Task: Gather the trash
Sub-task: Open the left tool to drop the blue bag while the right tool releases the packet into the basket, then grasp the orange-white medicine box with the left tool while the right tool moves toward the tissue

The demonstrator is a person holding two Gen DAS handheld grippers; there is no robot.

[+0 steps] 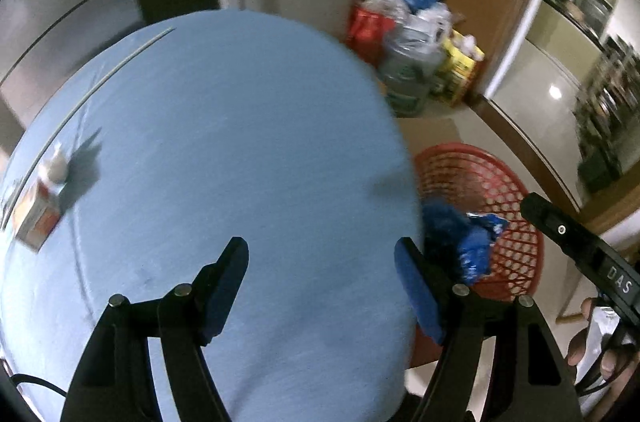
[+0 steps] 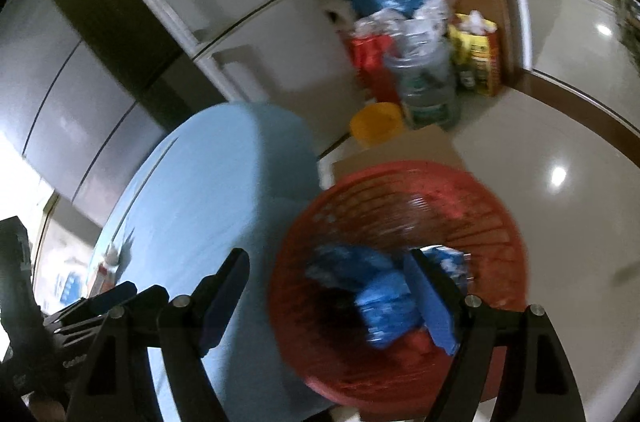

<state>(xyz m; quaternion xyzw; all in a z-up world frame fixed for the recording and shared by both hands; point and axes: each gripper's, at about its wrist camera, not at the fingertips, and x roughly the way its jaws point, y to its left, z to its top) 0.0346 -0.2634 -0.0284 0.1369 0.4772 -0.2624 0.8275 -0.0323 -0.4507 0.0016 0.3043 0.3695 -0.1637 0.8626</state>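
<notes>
Both tools are spread wide, gripping nothing: the left tool (image 1: pixel 320 286) over the blue tabletop (image 1: pixel 224 126), the right tool (image 2: pixel 326 296) above the red basket (image 2: pixel 492 222) holding blue wrappers (image 2: pixel 380 306) at lower right.

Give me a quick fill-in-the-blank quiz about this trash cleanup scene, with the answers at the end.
1. The round table has a light ____ top.
2. The crumpled blue wrappers lie inside the ____ basket.
3. Both the left hand-held gripper and the right hand-held gripper are ____ and hold nothing.
4. The small orange carton stands on the ____.

Answers: blue; red; open; table
</notes>
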